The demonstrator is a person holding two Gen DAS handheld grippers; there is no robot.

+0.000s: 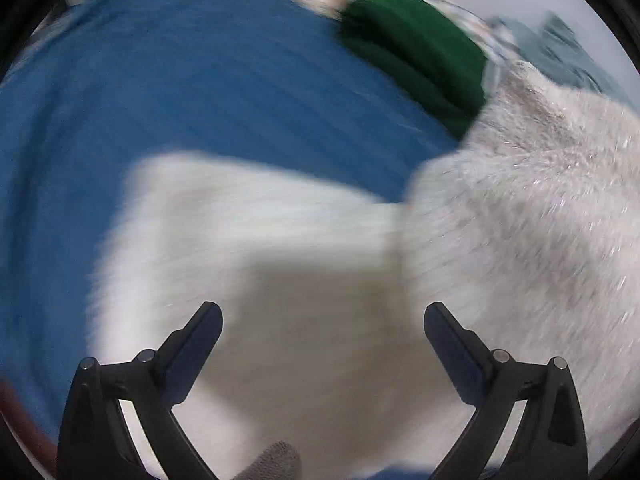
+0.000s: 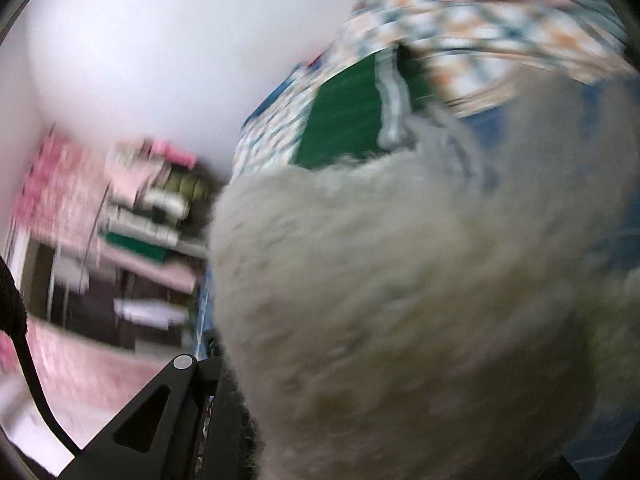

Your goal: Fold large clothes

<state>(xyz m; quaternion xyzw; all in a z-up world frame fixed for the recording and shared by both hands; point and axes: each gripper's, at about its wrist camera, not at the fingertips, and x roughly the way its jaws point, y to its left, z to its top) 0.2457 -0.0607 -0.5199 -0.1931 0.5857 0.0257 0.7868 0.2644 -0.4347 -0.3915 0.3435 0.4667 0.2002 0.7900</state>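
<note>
Both views motion-blurred. Left gripper [image 1: 323, 322] fingers spread wide, holding nothing, above the fuzzy cream-white fleece garment [image 1: 520, 220] lying on the blue bed sheet [image 1: 200, 92]. Folded dark green cloth [image 1: 416, 56] sits at the sheet's far edge beside a checked patterned blanket [image 2: 460, 32]. Right gripper: only one black finger [image 2: 208, 412] visible, fleece bunched against it and filling the view; grip state cannot tell.

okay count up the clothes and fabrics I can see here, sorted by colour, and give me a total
White fuzzy garment: 1
Green folded cloth: 1
Blue sheet underneath: 1
Patterned checked fabric: 1
Total: 4

The blurred shelf items in the right wrist view are not counted.
</note>
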